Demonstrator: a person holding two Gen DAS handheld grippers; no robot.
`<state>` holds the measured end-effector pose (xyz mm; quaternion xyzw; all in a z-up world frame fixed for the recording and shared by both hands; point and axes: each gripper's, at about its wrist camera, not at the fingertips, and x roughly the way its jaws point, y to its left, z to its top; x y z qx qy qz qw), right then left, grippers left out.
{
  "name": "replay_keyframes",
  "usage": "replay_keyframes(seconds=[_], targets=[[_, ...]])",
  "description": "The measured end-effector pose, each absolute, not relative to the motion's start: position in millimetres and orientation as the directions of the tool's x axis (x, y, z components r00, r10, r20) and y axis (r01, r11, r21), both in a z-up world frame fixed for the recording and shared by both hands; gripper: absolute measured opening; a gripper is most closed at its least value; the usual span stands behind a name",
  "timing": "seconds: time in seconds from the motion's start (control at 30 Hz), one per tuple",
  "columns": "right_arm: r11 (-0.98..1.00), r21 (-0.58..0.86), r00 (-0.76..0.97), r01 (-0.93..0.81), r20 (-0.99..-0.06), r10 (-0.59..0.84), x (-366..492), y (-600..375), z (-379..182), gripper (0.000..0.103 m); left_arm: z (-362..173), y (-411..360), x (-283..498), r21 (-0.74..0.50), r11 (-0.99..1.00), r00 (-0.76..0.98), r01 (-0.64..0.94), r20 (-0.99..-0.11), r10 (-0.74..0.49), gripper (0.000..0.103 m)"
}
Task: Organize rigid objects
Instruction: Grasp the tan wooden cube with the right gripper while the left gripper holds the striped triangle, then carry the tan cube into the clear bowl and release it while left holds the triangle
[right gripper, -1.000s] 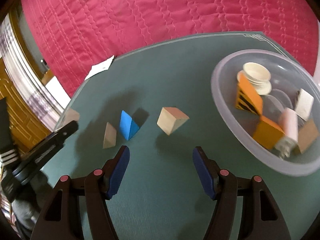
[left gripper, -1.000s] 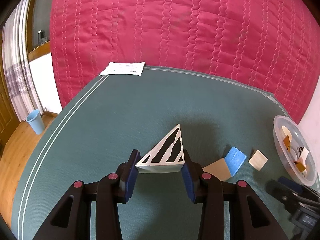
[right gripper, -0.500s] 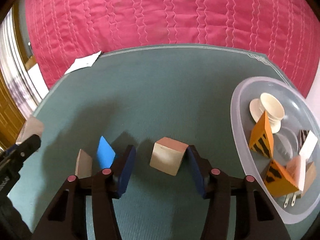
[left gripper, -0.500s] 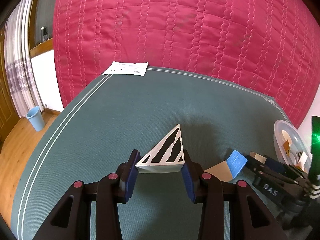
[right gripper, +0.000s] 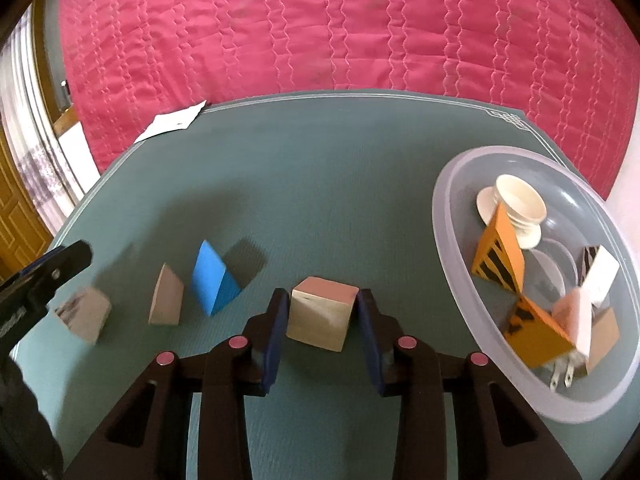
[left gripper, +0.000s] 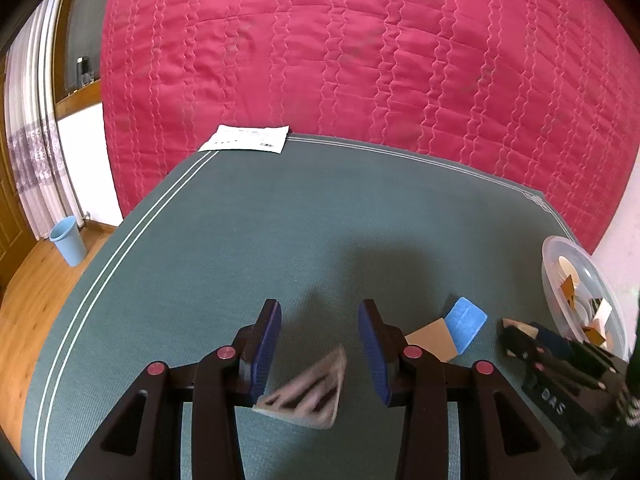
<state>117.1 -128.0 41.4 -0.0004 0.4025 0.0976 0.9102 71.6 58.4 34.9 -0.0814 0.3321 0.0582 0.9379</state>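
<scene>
The wooden cube [right gripper: 322, 312] sits squarely between the jaws of your right gripper [right gripper: 323, 334], which have just been closing and now clasp its two side faces; the clear bowl [right gripper: 452, 236] lies to the cube's right, close by.

Each tool — left tool [left gripper: 319, 347], right tool [right gripper: 322, 338] — consists of two black plastic arms with triangular cut-outs, ending in flat blue pads [left gripper: 267, 346]. Round pink-red pivot caps [right gripper: 237, 342] mark the joints — two per arm. White lettering appears on the right tool's black body.
</scene>
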Motion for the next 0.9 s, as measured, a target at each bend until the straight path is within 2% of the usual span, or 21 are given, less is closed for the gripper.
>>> replay_keyframes(seconds=[0.4, 0.7, 0.8, 0.83, 0.9], targets=[[0.966, 0.18, 0.69, -0.187, -0.676, 0.26, 70, -150, 62, 0.036, 24, 67, 83, -0.142, 0.974, 0.733, -0.176, -0.679, 0.033, 0.043], [0.959, 0.237, 0.737, -0.153, -0.619, 0.271, 42, -178, 81, 0.036, 18, 74, 85, -0.153, 0.97, 0.715, -0.191, -0.699, 0.03, 0.052], [0.958, 0.251, 0.748, -0.138, -0.608, 0.267, 38, -188, 84, 0.036, 20, 76, 81, -0.158, 0.97, 0.716, -0.184, -0.697, 0.022, 0.061], [0.959, 0.253, 0.753, -0.131, -0.604, 0.262, 36, -192, 85, 0.036, 21, 76, 79, -0.162, 0.97, 0.717, -0.18, -0.696, 0.017, 0.067], [0.96, 0.254, 0.759, -0.118, -0.6, 0.252, 34, -199, 85, 0.036, 24, 78, 73, -0.166, 0.972, 0.727, -0.169, -0.686, 0.009, 0.07]])
